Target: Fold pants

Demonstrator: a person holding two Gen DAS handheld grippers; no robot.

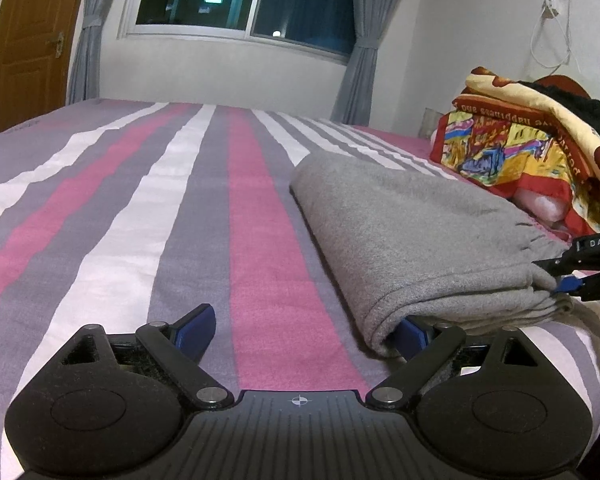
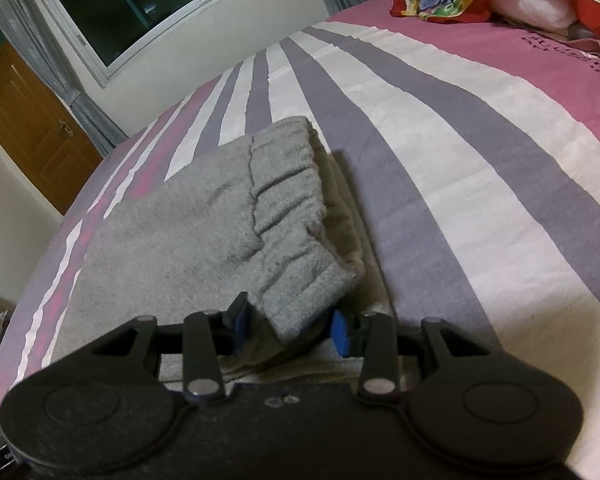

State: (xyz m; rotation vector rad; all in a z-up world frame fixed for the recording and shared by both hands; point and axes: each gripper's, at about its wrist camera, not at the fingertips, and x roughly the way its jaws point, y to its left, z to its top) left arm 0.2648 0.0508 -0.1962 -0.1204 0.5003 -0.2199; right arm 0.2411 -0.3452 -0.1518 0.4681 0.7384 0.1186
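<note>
Grey pants (image 1: pixel 412 236) lie folded into a thick bundle on the striped bed (image 1: pixel 140 208). The right gripper (image 2: pixel 288 328) straddles the waistband corner, its fingers parting around it; the left gripper (image 1: pixel 300 332) stands spread beside the near edge. Folding looks finished; next, both must withdraw cleanly.

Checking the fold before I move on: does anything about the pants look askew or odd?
Mostly tidy. The grey pants lie folded on the striped bed, but the lower layers poke out unevenly beside the waistband.
</note>
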